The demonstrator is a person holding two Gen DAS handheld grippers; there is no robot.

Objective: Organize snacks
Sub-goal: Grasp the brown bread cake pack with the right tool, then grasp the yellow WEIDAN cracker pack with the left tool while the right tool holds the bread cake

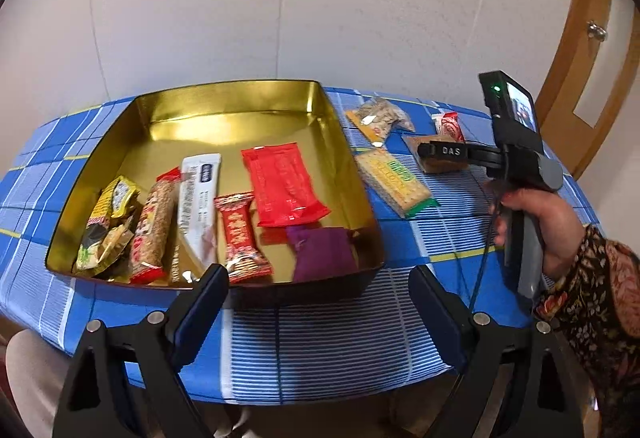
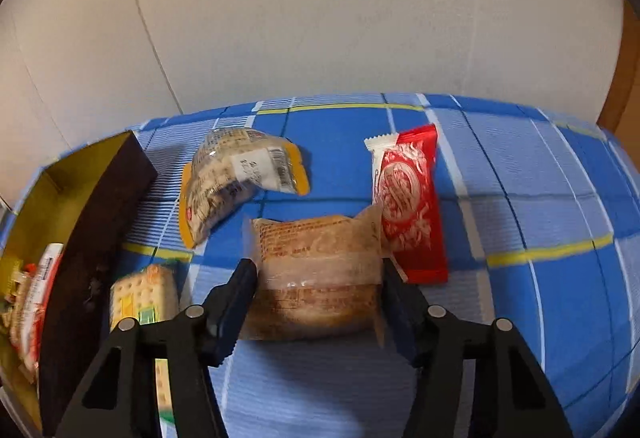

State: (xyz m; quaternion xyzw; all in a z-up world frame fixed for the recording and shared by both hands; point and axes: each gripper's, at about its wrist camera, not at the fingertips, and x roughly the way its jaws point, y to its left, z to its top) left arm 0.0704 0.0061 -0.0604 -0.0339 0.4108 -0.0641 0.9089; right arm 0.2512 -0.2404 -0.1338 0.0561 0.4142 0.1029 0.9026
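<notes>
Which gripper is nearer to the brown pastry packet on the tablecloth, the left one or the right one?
Right. The right gripper has the brown pastry packet between its fingers. The left gripper hangs open at the near edge of the gold tin, well away from it.

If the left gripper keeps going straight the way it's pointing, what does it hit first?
Probably the near wall of the gold tin: the left gripper stands open, holding nothing, aimed down at that edge. Depth is unclear; it may clear the rim and land on the purple packet.

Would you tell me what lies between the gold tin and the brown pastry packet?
The cracker packet lies between the gold tin and the brown pastry packet, clearest in the left wrist view.
</notes>
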